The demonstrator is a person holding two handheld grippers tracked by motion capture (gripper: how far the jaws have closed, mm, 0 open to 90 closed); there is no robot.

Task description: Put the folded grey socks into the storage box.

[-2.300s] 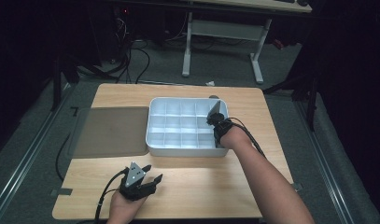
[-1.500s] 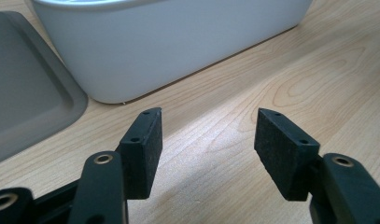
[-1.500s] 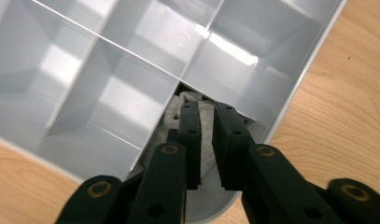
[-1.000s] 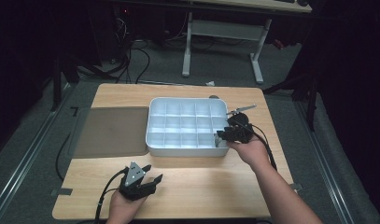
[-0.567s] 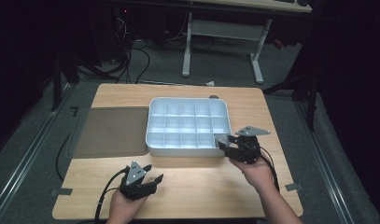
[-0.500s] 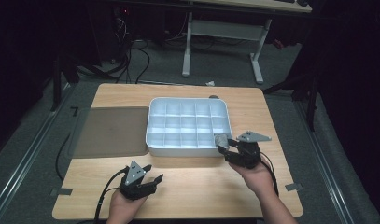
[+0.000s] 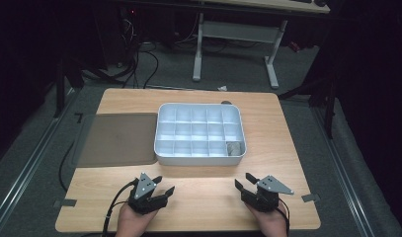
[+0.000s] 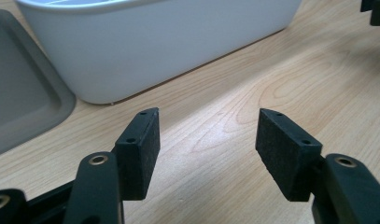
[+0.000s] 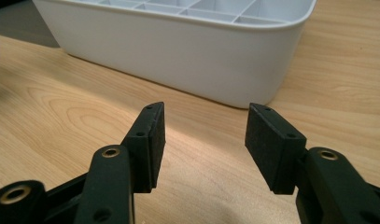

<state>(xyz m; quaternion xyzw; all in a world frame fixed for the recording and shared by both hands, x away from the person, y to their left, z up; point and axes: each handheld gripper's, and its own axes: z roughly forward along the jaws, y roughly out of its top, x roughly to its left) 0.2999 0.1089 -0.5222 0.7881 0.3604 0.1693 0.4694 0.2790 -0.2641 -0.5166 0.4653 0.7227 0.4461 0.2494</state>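
Wood table [image 7: 203, 197], grey carpet [image 7: 35, 148] (dim room)

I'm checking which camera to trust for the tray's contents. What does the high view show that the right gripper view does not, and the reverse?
High view alone: a small grey item lying in the near right compartment of the white plastic divided tray, the flat grey-brown mat left of the tray, and the left claw.

Right gripper view alone: the close look between the right claw pads, which stand apart with nothing between them.

Both: the white tray, the right claw and the light wooden table.
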